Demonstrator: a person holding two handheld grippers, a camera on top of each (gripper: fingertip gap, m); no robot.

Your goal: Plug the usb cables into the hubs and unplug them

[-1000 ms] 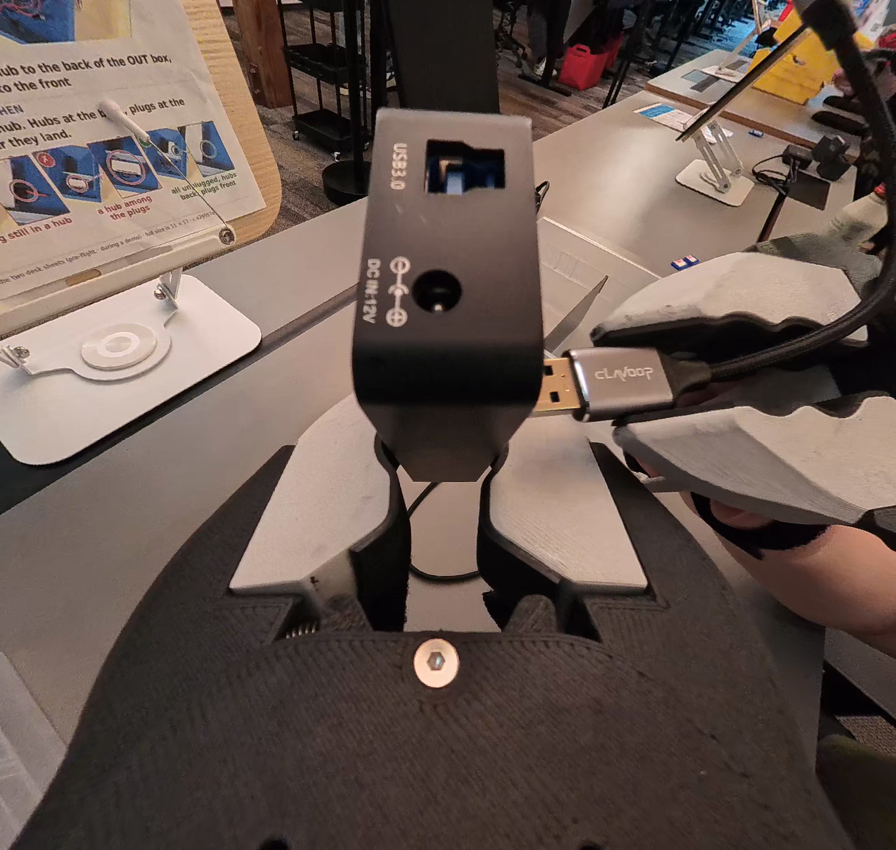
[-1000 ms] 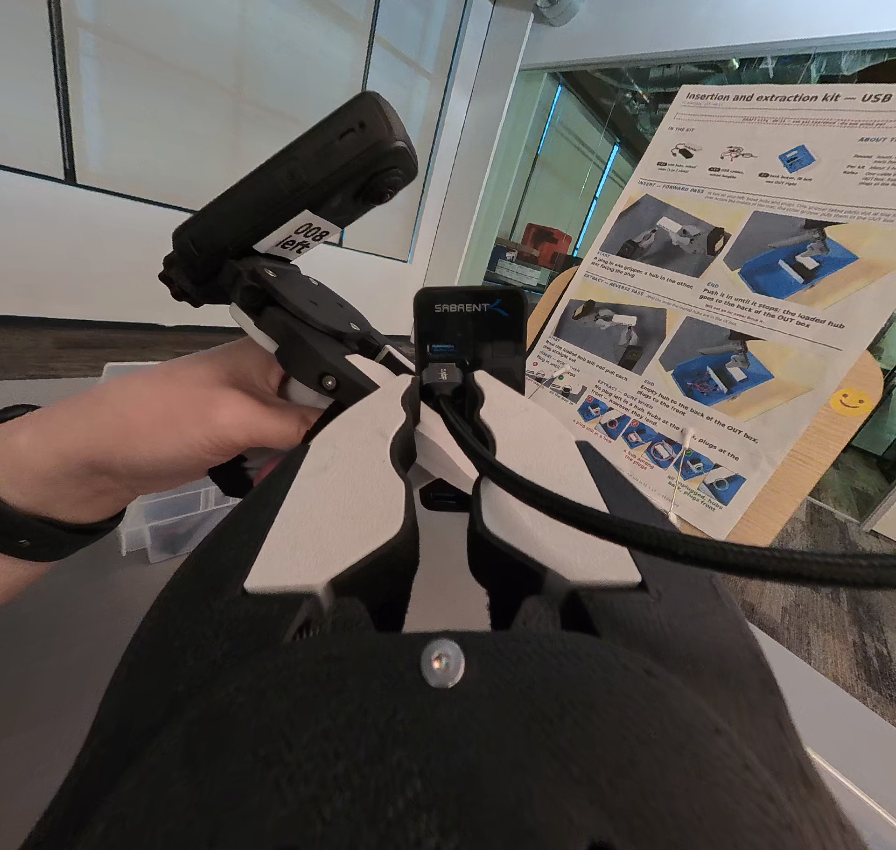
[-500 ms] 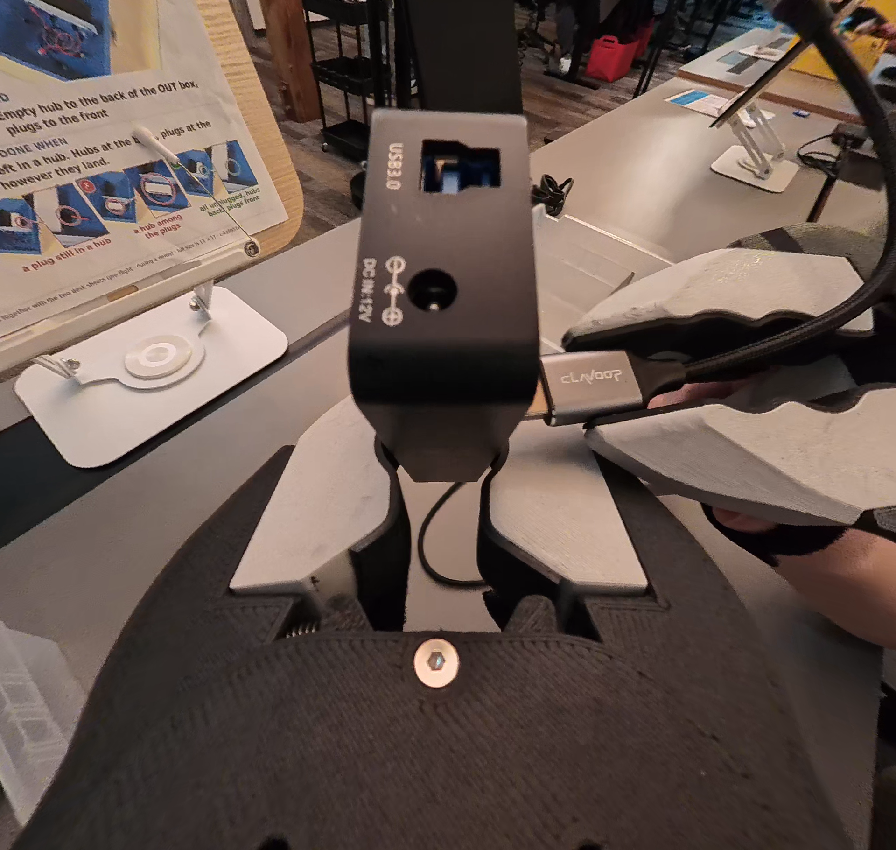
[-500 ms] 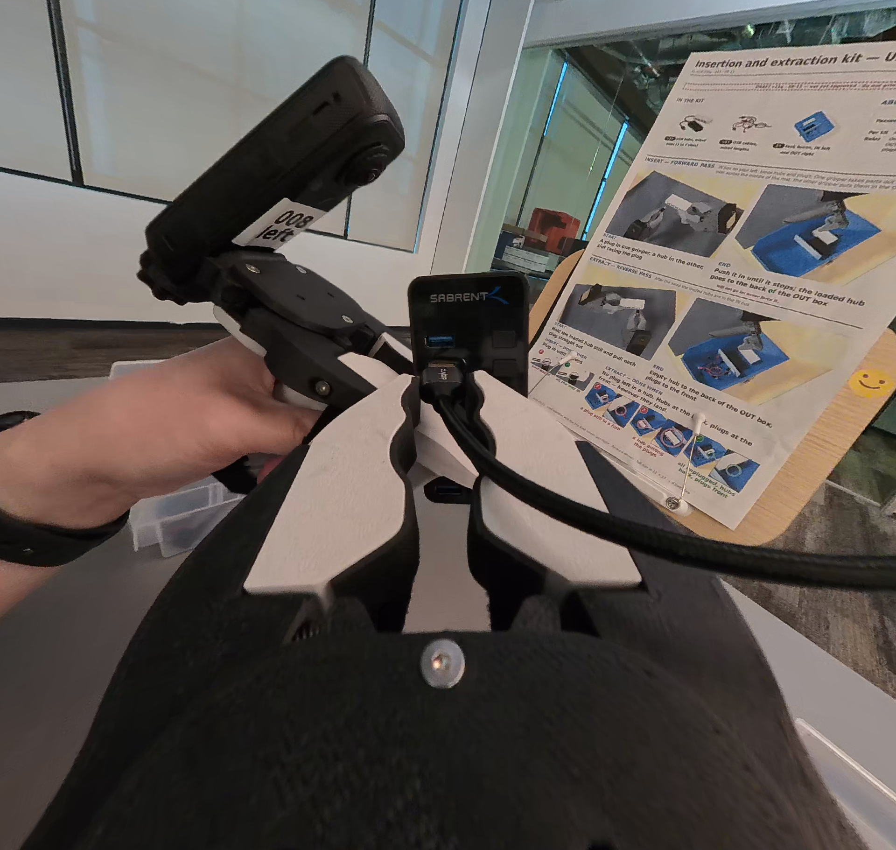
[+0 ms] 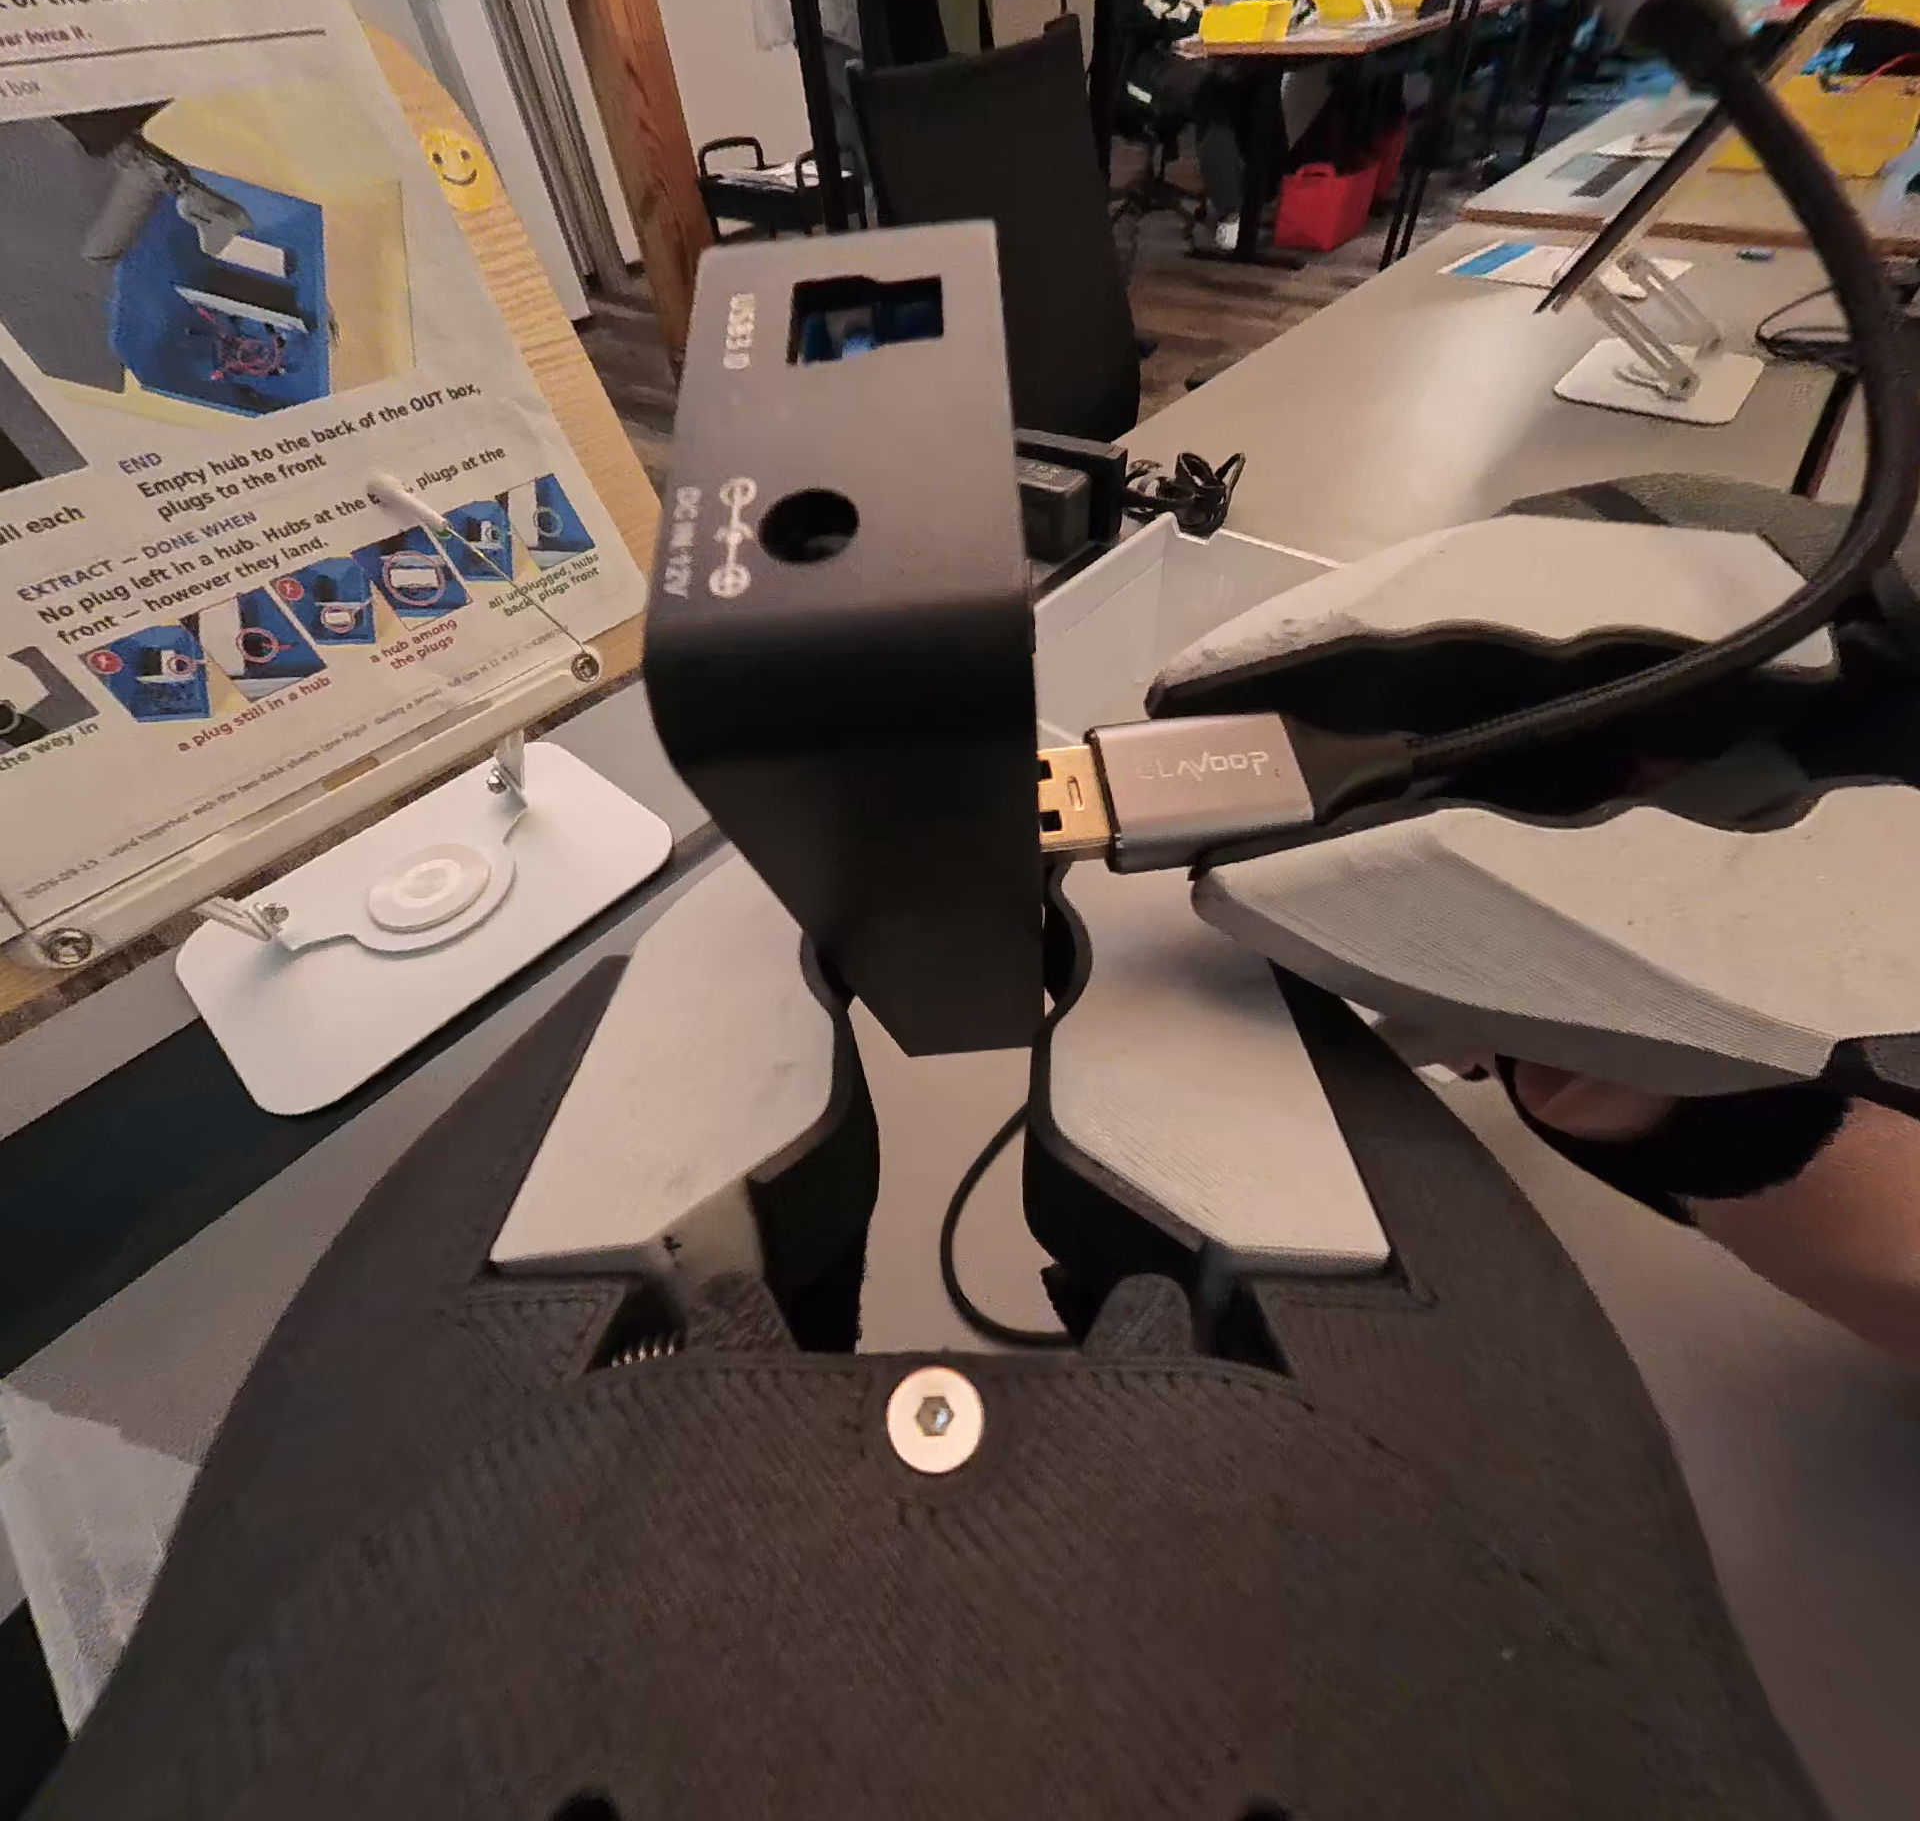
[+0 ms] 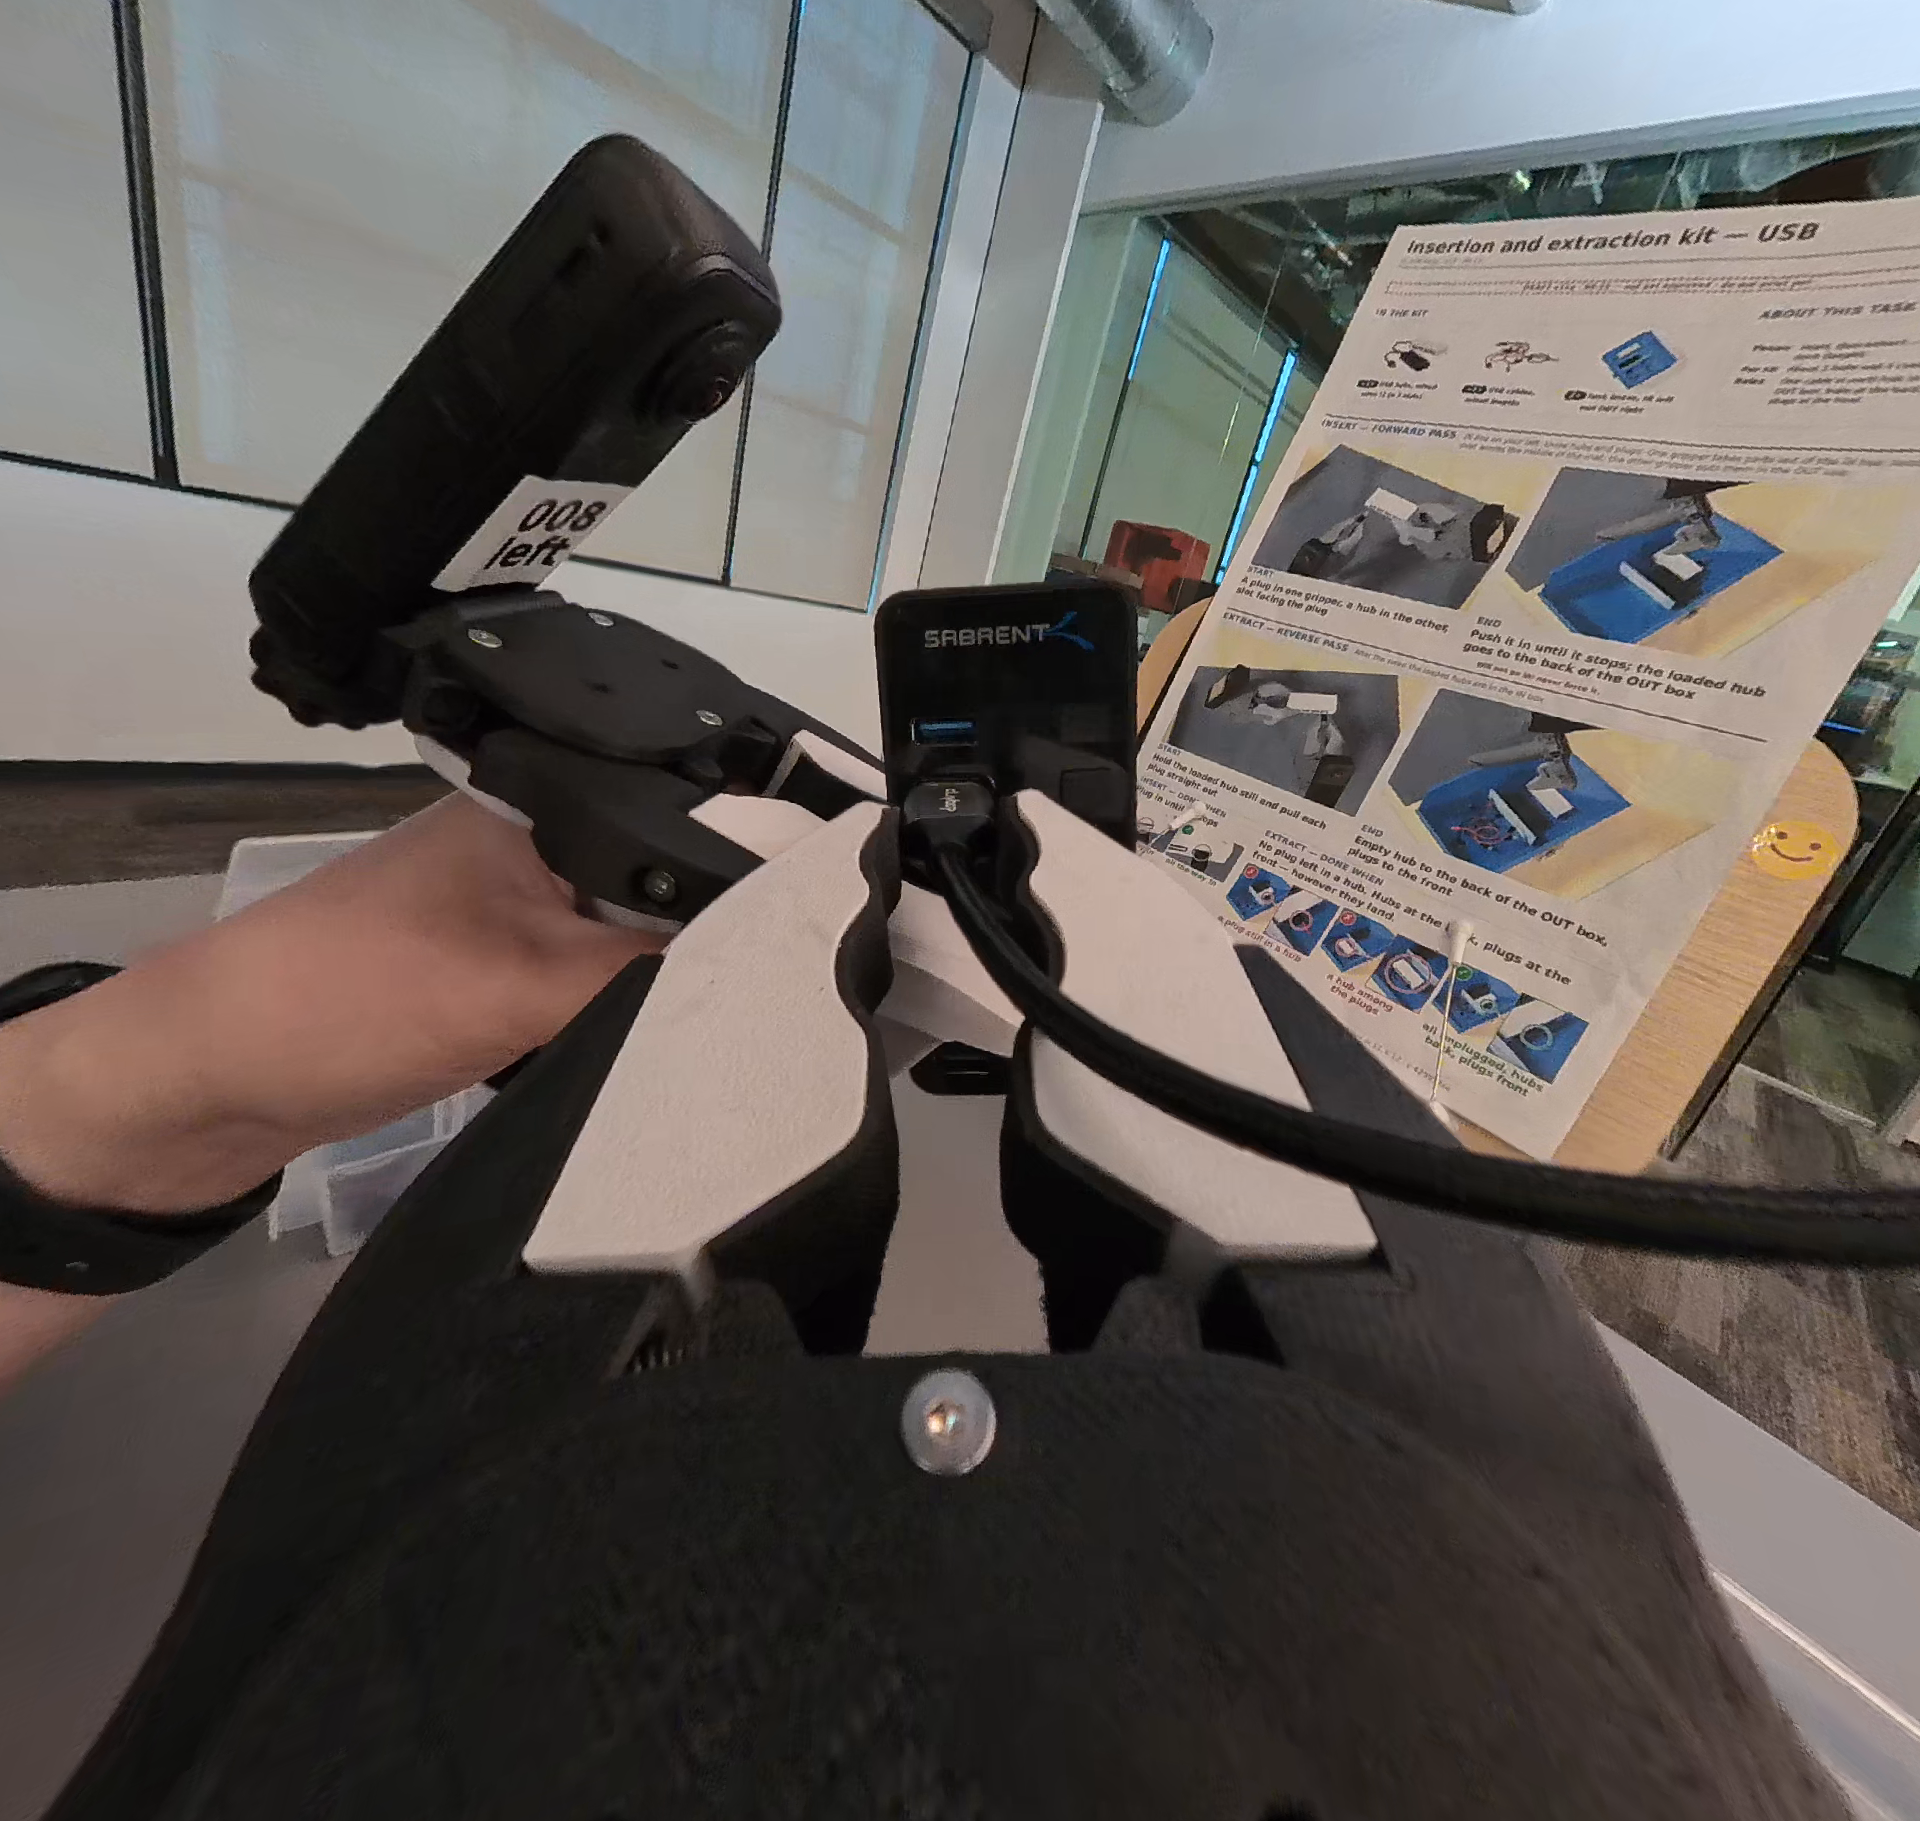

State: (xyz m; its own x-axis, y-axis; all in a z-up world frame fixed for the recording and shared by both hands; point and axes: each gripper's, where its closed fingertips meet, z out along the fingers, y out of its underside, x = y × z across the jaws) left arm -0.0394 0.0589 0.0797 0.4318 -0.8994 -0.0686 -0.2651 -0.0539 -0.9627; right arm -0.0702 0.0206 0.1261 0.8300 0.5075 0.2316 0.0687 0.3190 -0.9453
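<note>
Plug (image 5: 1195, 789) backed out; gold tip partly behind hub (image 5: 852, 628).

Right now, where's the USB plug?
Left wrist view, right of centre: the USB plug sits shut in the right claw, gold tip at the black hub's side.

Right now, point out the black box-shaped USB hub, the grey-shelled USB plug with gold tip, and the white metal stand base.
black USB hub (image 5: 842, 628), left wrist view, end face.
USB plug (image 5: 1195, 784), left wrist view, grey shell.
stand base (image 5: 343, 992), left wrist view, bare plate.
</note>
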